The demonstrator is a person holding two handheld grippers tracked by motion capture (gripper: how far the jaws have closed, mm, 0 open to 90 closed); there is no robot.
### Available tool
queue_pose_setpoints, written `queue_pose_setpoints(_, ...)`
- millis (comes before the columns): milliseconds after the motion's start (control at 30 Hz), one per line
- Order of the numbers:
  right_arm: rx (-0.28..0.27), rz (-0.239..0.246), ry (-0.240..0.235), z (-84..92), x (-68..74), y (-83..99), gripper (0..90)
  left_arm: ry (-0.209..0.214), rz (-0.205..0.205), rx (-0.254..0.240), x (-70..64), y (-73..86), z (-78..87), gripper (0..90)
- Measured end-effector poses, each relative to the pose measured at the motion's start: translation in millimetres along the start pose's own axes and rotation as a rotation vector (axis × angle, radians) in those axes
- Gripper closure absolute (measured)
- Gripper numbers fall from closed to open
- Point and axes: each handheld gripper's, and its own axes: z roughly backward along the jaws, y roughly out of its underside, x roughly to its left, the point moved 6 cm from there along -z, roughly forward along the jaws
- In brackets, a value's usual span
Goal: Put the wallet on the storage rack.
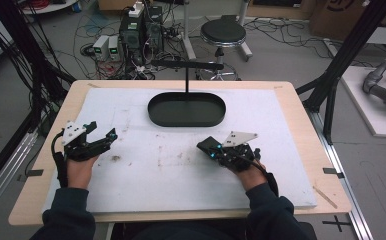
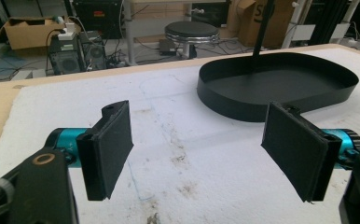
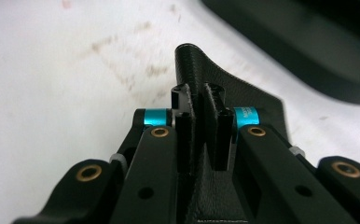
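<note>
My right gripper (image 1: 213,150) sits right of the table's middle, shut on a flat black piece with a leather-like grain (image 1: 206,144). In the right gripper view, the two pads (image 3: 183,128) squeeze that black piece (image 3: 229,88) between them; its curled upper edge rises past the tips of my right gripper (image 3: 200,100). My left gripper (image 1: 102,138) hovers at the left of the white mat, open. In the left gripper view, the left gripper (image 2: 201,154) has its pads (image 2: 108,144) wide apart, with bare mat between them.
A black oval tray (image 1: 153,114) with an upright post and crossbar (image 1: 187,80) stands at the back middle of the stained white mat (image 1: 146,170); its wall (image 2: 243,100) lies ahead of the left gripper. Beyond the wooden table are a stool (image 1: 223,34), computers (image 1: 141,30) and cables.
</note>
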Motion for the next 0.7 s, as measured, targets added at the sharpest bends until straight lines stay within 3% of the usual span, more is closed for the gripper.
queue_pose_setpoints(100, -0.027, -0.016, 0.002, 6.1, -5.0, -6.7, 85.1, -0.002, -0.002, 0.001, 0.1, 0.0, -0.1, 24.1)
queue_pose_setpoints(133, -0.061, -0.04, -0.008, 11.7, -9.0, -14.9, 85.1, -0.003, -0.003, 0.002, 0.4, 0.2, -0.2, 24.1)
queue_pose_setpoints(333, -0.12, -0.049, -0.055, 23.2, -6.2, -39.1, 85.2, -0.003, -0.001, 0.002, 1.3, 0.3, -0.3, 24.1)
queue_pose_setpoints(367, -0.13, -0.052, -0.072, 24.5, -4.2, -43.9, 85.2, -0.004, 0.001, 0.001, 1.4, 0.3, -0.3, 24.1)
queue_pose_setpoints(400, -0.152, -0.09, -0.126, 26.0, -0.3, -51.4, 85.2, -0.006, 0.003, 0.001, 1.6, 0.2, -0.2, 24.1)
queue_pose_setpoints(433, -0.152, -0.09, -0.126, 26.0, -0.3, -51.4, 85.2, -0.007, 0.003, 0.0, 2.0, 0.2, 0.0, 24.1)
queue_pose_setpoints(467, -0.161, -0.12, -0.16, 25.3, 1.3, -53.4, 85.2, -0.007, 0.004, -0.002, 2.3, 0.0, 0.1, 24.1)
queue_pose_setpoints(533, -0.154, -0.142, -0.182, 20.8, 2.5, -53.6, 85.1, -0.008, 0.005, -0.002, 2.7, -0.1, 0.4, 24.1)
queue_pose_setpoints(600, -0.107, -0.165, -0.163, 9.9, -1.4, -46.9, 85.1, -0.007, 0.006, -0.003, 2.8, -0.1, 0.5, 24.1)
queue_pose_setpoints(700, -0.087, -0.189, -0.145, 4.4, -7.4, -41.4, 85.0, -0.008, 0.007, -0.003, 3.1, -0.1, 0.4, 24.1)
